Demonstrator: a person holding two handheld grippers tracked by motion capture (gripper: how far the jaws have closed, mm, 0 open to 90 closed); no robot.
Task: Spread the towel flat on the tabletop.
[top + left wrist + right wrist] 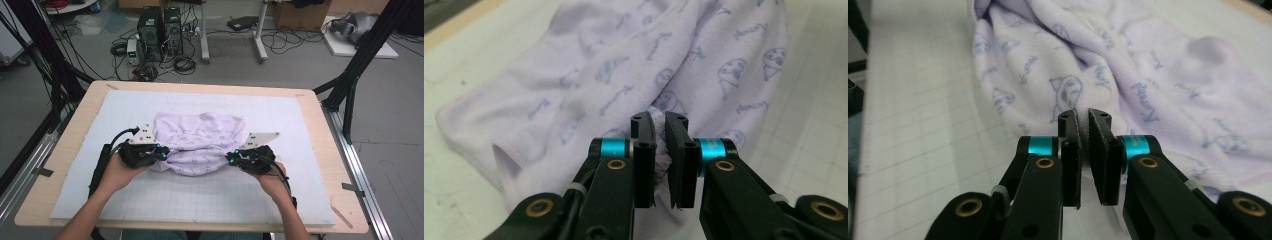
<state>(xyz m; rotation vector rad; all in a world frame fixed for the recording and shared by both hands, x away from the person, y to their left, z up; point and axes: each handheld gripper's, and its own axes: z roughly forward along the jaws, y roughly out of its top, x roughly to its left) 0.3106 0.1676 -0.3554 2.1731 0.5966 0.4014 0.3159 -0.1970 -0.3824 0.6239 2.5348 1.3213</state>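
Pale lilac printed cotton cloth is bunched mid-table on the white gridded mat. Its left edge is pinched by the left gripper, jaws nearly closed on fabric. Its right edge is pinched likewise by the right gripper.

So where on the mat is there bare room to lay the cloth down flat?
Free: the strip of mat between the hands and the near edge, plus both side margins and the far band. Crowded: the middle, where the left tongs and right tongs pinch the bunched cloth.
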